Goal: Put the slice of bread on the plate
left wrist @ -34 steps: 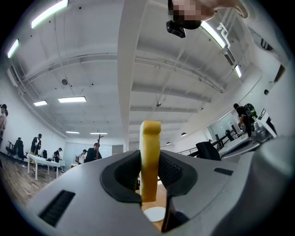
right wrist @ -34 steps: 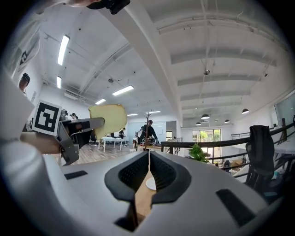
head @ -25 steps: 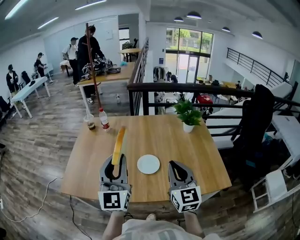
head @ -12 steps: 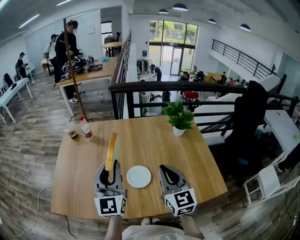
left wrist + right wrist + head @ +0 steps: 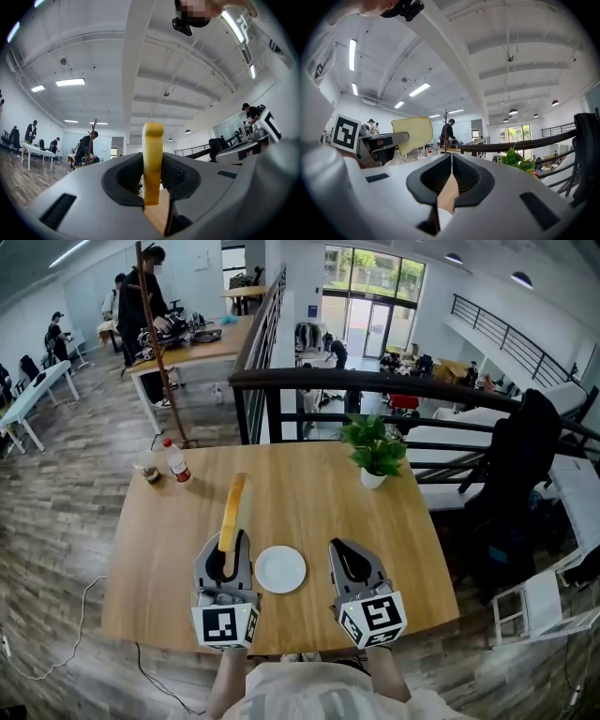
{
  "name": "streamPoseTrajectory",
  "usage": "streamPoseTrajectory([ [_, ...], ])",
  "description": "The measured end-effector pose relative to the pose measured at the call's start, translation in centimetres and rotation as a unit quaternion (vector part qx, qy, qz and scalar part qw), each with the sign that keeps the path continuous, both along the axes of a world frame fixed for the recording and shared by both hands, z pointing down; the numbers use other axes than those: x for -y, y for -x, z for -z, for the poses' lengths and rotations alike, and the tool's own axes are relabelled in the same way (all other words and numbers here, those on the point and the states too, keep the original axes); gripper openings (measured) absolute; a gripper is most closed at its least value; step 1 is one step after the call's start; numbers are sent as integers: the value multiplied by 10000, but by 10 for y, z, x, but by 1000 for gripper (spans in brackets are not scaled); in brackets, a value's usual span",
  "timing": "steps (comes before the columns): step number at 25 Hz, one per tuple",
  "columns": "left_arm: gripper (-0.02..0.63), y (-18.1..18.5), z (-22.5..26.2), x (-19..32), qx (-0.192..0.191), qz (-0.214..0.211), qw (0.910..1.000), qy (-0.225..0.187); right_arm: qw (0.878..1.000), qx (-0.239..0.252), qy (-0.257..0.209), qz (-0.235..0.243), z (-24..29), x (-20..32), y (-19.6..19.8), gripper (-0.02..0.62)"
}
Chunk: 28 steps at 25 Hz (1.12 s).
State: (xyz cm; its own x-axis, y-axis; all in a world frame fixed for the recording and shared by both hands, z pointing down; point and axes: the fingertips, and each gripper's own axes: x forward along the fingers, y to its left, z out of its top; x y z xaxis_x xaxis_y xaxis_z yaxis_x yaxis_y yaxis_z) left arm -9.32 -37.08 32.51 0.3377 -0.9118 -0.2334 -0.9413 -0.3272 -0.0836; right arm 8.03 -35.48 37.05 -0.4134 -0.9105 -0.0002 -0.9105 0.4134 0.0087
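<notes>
A slice of bread (image 5: 232, 510) stands on edge, yellow crust toward me, over the wooden table (image 5: 309, 502). My left gripper (image 5: 232, 542) is shut on its near end. In the left gripper view the bread (image 5: 152, 164) is pinched upright between the two dark pads. A small round white plate (image 5: 281, 569) lies on the table just right of the left gripper, between the two grippers. My right gripper (image 5: 341, 547) hangs to the plate's right, shut with nothing in it. From the right gripper view the bread (image 5: 412, 133) shows broadside at left.
A potted green plant (image 5: 375, 454) stands at the table's far right. A bottle with a red label (image 5: 175, 463) and a small cup (image 5: 150, 474) sit at the far left corner. A black railing (image 5: 375, 390) runs behind the table. People stand at desks far back left.
Both grippers have shifted across the table, the left one still holding the bread. The plate now lies closer to the left gripper than before.
</notes>
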Motion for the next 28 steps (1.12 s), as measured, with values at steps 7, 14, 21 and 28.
streamPoseTrajectory([
  [7,95,-10,-16,13,438,169,9989,88,9997,-172,158,28,-10,10,-3,23],
  [14,95,-24,-43,36,1895,312,9813,133,9989,-310,318,-133,-15,14,-18,23],
  [21,95,-38,-111,53,3128,241,9476,603,9975,-397,536,-250,-29,12,-25,23],
  [28,95,-50,-193,45,4219,42,8981,1240,9925,-855,767,-415,-46,8,-28,23],
])
